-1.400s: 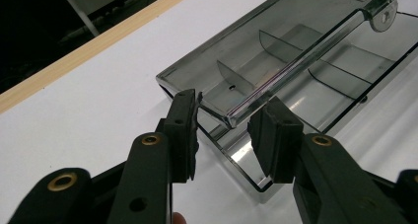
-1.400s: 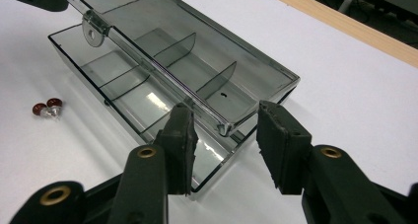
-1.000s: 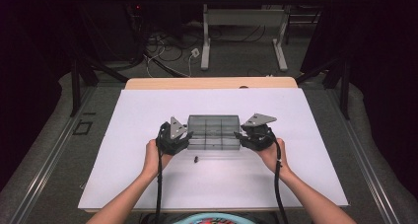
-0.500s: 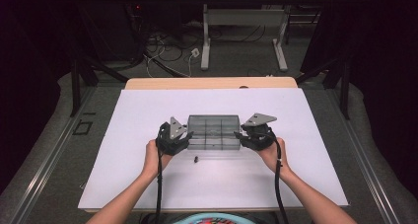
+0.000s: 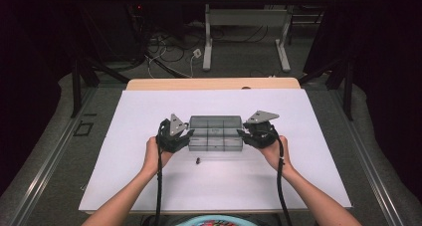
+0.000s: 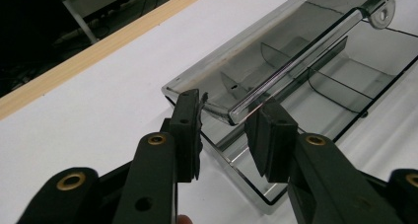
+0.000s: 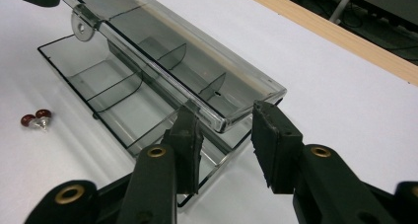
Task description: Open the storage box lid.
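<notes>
Right, nearest the person, both hands sit low on the white table (image 5: 149,186), one gripper at each end of the smoky clear compartment box (image 5: 215,133). The left gripper (image 5: 185,137) is at the box's left end; in the left gripper view its jaws straddle the corner of the half-raised lid (image 6: 276,61), the left pad (image 6: 190,128) right at the lid's edge, the right pad just beside it, a sliver of gap showing, so not clamped on it. Those jaws have just been closing, with the lid corner between them. Over at the right end, the right gripper (image 5: 242,134) mirrors it: in the right gripper view the lid corner (image 7: 246,103) sits between the pads, the left pad (image 7: 187,135) against the tray wall, the right one standing clear of the plastic, so loose too, and also just closing. Just in front of the box lies a small red-and-silver earring (image 7: 35,120), apart from both grippers. Beyond the box, bare table runs to the wooden edge (image 5: 214,83)
</notes>
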The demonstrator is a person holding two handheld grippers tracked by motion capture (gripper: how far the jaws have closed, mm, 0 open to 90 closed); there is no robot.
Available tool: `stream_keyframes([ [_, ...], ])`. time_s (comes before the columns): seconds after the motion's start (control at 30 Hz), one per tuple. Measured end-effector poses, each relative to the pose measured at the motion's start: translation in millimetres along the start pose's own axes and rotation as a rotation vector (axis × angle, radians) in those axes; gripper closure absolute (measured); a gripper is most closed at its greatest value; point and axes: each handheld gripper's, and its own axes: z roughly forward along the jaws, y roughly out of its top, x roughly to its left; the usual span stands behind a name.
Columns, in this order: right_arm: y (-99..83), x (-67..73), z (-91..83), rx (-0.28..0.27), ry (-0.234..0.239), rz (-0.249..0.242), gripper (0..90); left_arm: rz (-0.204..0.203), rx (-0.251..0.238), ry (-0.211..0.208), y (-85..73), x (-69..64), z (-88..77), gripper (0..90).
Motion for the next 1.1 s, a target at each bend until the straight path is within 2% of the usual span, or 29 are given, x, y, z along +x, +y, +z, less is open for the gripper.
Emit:
stream_keyframes([
  [0.07,1.8,-1.2,0.8,-0.006,-0.009,0.005,65.9,-0.014,-0.004,0.001,3.1,2.1,1.8,67.7],
  [0.23,7.8,-6.7,1.9,-0.023,-0.011,0.031,69.0,-0.011,-0.022,0.004,10.1,9.1,2.9,69.6],
  [0.27,9.2,-8.6,2.7,-0.026,-0.01,0.035,69.4,-0.03,-0.032,0.003,11.0,9.2,3.8,69.9],
  [0.43,16.2,-14.2,7.0,-0.029,-0.016,0.062,70.9,-0.041,-0.034,0.022,14.3,13.0,9.6,71.0],
  [0.87,23.6,-26.6,21.5,-0.041,-0.045,0.079,73.9,-0.055,-0.057,0.061,19.0,21.1,27.5,70.9],
  [1.1,25.9,-32.6,31.0,-0.037,-0.055,0.107,74.8,-0.058,-0.064,0.08,21.9,24.4,36.8,70.4],
])
